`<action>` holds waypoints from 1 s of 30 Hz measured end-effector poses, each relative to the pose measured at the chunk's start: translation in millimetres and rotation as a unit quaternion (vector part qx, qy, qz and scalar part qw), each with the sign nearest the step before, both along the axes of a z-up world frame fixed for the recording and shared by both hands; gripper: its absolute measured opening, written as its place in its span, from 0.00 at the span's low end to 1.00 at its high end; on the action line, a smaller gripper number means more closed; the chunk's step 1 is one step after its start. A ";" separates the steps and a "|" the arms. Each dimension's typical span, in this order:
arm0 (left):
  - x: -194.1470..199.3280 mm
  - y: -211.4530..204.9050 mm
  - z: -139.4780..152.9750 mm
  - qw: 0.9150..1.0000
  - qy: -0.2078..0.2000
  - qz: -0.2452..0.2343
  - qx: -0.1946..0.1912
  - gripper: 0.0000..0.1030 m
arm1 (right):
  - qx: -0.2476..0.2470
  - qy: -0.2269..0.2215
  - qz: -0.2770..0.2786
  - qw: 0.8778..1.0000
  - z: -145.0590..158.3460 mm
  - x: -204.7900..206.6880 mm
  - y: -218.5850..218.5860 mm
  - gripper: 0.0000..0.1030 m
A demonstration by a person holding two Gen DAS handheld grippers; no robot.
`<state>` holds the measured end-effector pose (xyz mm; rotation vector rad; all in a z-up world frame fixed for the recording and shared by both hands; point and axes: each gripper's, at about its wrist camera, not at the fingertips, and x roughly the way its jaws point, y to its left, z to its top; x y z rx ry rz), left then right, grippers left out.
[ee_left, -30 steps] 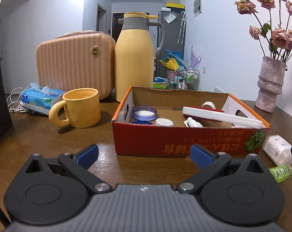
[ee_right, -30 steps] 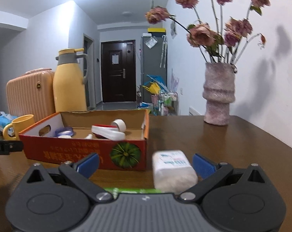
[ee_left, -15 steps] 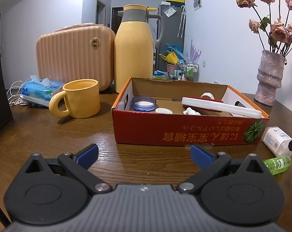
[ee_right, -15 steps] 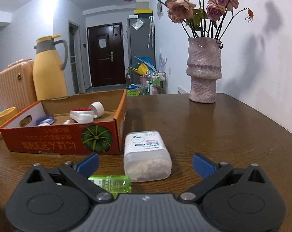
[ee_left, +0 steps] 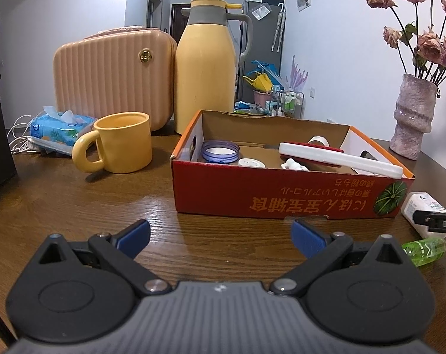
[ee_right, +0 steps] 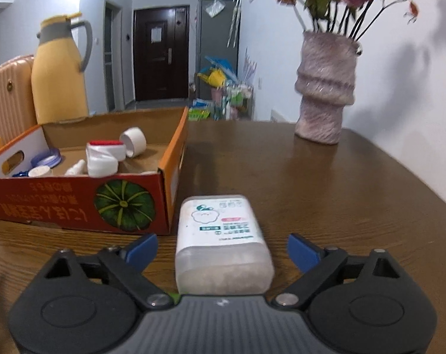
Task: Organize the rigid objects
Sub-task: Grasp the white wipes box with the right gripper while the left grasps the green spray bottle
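Wooden table (ee_right: 326,183), dark brown, across both views. Right gripper (ee_right: 222,249) low at centre of the right wrist view, jaws spread but closing, blue pads on either side of a white plastic container (ee_right: 221,236) lying flat on the table; small gaps visible between pads and container, not yet pressed. Same container seen at the right edge of the left wrist view (ee_left: 420,206), partly hidden behind a black fingertip of the right gripper (ee_left: 438,221). Small green bottle (ee_left: 425,249) lying just below it in that view, near the lower right.

Red-orange cardboard box (ee_right: 75,203) left of centre in the right wrist view, pumpkin print on its near corner, just beside the container. Inside: long white lid with red rim (ee_left: 338,157), blue-rimmed jar lid (ee_left: 220,152), white cap (ee_right: 133,141), a few smaller white pieces.

Left gripper (ee_left: 221,237) at lower centre of its view, jaws released and wide, nothing between them, bare table beneath.

Yellow mug (ee_left: 119,146), yellow thermos jug (ee_left: 206,67), peach ribbed case (ee_left: 113,76), tissue pack (ee_left: 60,126) in the upper left. Pink textured vase (ee_right: 326,88) with dried roses in the upper right.
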<state>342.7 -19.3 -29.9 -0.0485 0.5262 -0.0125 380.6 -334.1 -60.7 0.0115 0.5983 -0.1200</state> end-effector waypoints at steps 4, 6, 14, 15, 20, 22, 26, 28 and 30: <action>2.3 1.1 -1.2 1.000 0.005 -0.001 -0.003 1.00 | 0.017 0.022 0.007 1.000 -9.2 17.3 -2.6 0.63; 3.5 1.4 -2.0 1.000 0.008 0.000 -0.004 1.00 | 0.026 0.027 0.009 0.999 -12.8 20.5 -5.1 0.63; 6.9 3.8 -4.3 1.000 0.016 0.004 -0.007 1.00 | 0.017 -0.014 0.008 1.000 -5.4 5.7 -5.5 0.63; 7.1 3.4 -4.5 1.000 0.016 0.004 -0.007 1.00 | 0.018 -0.020 0.006 1.000 -3.6 2.3 -6.6 0.63; 10.9 -2.2 -7.3 0.999 0.031 -0.009 -0.005 1.00 | 0.035 -0.051 -0.006 0.998 8.3 -18.4 -17.0 0.63; 11.5 -7.8 -6.6 0.999 0.036 -0.022 -0.002 1.00 | 0.039 -0.061 -0.007 0.997 12.7 -29.9 -20.7 0.63; 6.5 -27.8 -2.6 0.998 0.031 -0.059 0.011 1.00 | 0.035 -0.077 -0.007 0.996 20.6 -55.9 -29.3 0.63; 4.9 -40.8 0.6 0.996 0.028 -0.079 0.014 1.00 | 0.033 -0.084 -0.008 0.996 22.9 -68.3 -34.8 0.63; 3.6 -59.2 3.1 0.995 0.025 -0.099 0.022 1.00 | 0.034 -0.089 -0.011 0.995 23.7 -79.1 -39.8 0.63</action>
